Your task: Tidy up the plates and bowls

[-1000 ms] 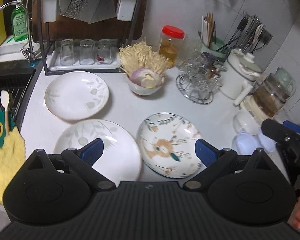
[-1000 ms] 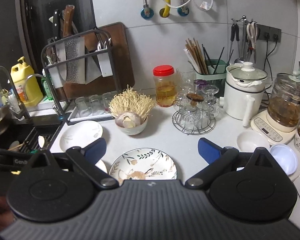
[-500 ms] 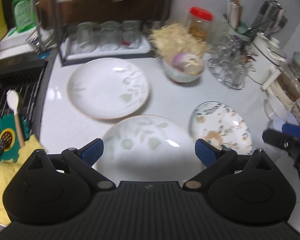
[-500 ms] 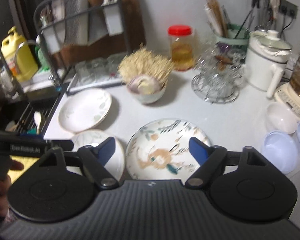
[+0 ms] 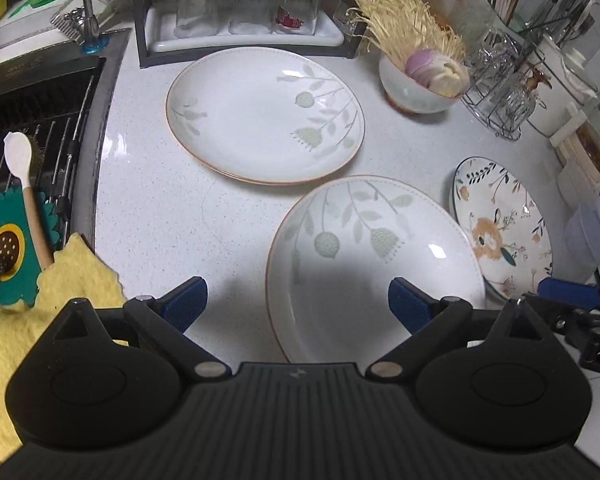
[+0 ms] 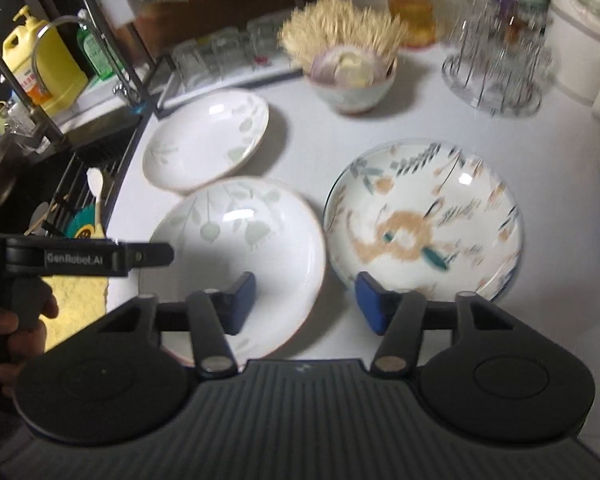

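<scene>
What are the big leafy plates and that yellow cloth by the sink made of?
The two leaf-patterned plates look like glazed ceramic: glossy white, with bright light spots and thin brown rims. The yellow cloth looks like soft, fuzzy fabric, maybe microfibre, matte with ragged edges.

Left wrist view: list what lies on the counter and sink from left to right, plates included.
Wooden spoon on the sink rack → yellow cloth → far pale leaf plate → near pale leaf plate → colourful flower plate → clear plastic bowl.
</scene>
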Tool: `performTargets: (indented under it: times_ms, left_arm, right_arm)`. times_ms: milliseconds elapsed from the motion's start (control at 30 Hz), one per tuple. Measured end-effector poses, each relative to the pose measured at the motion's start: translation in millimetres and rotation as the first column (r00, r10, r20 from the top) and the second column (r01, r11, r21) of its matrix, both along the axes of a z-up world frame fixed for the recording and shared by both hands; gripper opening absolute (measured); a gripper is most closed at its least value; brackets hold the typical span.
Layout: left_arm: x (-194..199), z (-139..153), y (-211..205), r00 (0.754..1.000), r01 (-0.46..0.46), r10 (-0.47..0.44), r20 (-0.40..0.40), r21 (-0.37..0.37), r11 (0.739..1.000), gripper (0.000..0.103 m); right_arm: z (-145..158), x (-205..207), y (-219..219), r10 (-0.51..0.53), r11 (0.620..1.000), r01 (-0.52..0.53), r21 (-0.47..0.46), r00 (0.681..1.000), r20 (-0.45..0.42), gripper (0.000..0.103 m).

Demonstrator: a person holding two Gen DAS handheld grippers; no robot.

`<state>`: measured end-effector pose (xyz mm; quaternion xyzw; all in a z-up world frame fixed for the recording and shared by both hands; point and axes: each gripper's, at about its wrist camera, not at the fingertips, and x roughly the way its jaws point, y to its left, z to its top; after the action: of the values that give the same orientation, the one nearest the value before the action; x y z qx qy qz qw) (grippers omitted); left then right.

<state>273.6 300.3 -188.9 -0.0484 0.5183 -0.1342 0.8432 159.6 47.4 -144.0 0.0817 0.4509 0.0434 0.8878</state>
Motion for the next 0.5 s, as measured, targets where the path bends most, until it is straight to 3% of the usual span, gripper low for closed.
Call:
performTargets:
  times_ms: [267, 500]
  left_arm:
    - [17, -22, 4, 0.999, 0.039, -0.038, -0.035, 0.016, 0.999, 0.091]
    - [33, -34, 2, 0.996, 0.075, -0.073, -0.055, 0.045, 0.996, 0.071]
  right_arm:
    - [-35, 8, 5, -0.068, 0.996, 0.073, 0.055, 0.993, -0.097, 0.039]
    - [-52, 12, 3, -0.130, 0.985, 0.141, 0.094, 0.985, -0.118, 0.016]
